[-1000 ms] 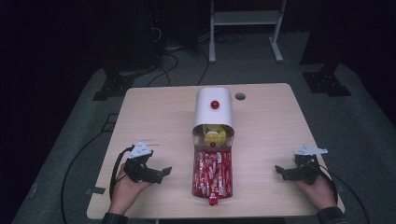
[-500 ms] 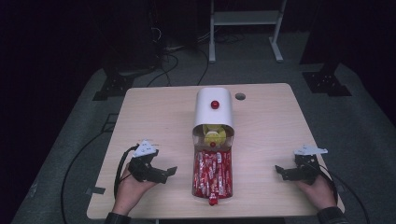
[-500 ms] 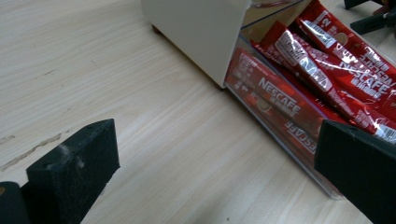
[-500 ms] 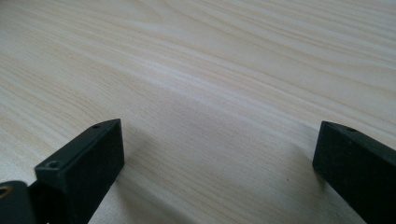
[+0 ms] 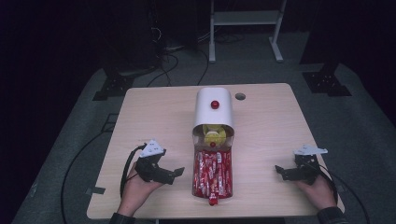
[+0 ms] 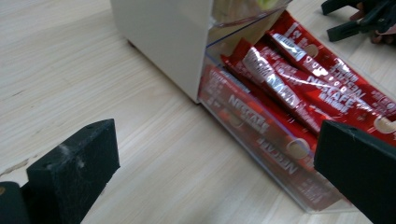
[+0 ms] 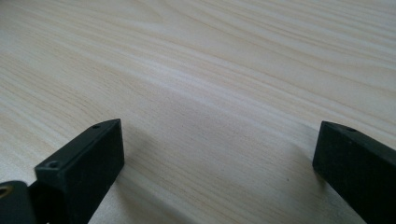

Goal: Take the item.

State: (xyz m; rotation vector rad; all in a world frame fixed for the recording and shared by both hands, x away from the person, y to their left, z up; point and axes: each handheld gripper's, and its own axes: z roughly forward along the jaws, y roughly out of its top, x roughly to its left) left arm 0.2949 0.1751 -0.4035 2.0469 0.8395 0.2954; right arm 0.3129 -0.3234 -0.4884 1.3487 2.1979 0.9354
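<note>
Dozens of red coffee stick packets (image 5: 212, 175) are lying packed lengthwise in a clear tray (image 6: 261, 172) at the lower centre of the high view, sliding out from under a white dispenser (image 5: 213, 110). The left gripper (image 5: 173, 173) is pointing at them with jaws spread and empty, while the right gripper (image 5: 280, 171) is sitting at lower right, likewise spread and empty. Each packet is looking light, thin, crinkly and slippery, so pinching one across its flat middle or its loose end seems best.

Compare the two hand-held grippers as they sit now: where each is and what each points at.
The left black two-jaw gripper sits close beside the clear drawer of red coffee sticks, angled toward it; the right black two-jaw gripper sits well off from the drawer, near the pale wooden table's right edge, over bare wood. Both are open, holding nothing.
</note>
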